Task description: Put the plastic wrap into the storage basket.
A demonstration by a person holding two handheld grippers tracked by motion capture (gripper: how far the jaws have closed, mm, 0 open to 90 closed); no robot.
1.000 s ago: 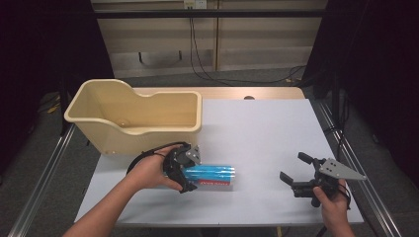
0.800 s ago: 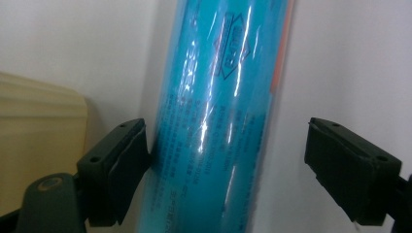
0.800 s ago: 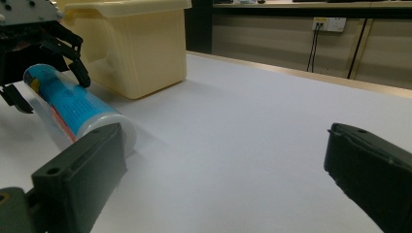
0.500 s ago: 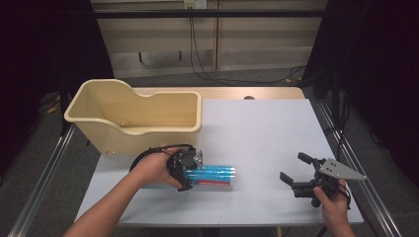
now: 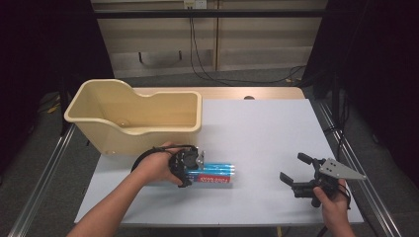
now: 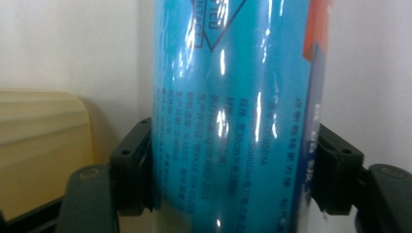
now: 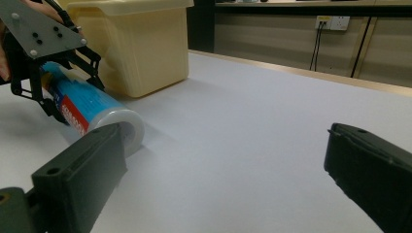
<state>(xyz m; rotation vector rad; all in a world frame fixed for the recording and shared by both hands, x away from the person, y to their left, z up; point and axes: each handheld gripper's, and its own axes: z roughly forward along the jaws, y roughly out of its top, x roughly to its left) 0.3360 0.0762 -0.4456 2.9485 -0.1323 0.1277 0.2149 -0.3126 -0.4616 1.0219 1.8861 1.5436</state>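
Jaws of the left gripper (image 5: 190, 165) have just been closing and now clamp the blue cylindrical plastic-wrapped pack (image 5: 213, 173), seemingly still lying on the white desk (image 5: 262, 128) near the beige plastic tub (image 5: 133, 116). Right gripper (image 5: 296, 173) rests released, well apart at right.

Our two hand-held grippers, black with grey fittings

We hold a black left gripper (image 5: 190, 168) with a bright metal block on top and a black cable looping back over our bare forearm; its square black pads (image 6: 132, 167) carry small screw holes. Our right gripper (image 5: 296, 173) has two chunky matte black jaws and a grey three-cornered plate (image 5: 341, 169), the same kind as the left's plate (image 7: 39, 29), dotted with dark and silver screws.
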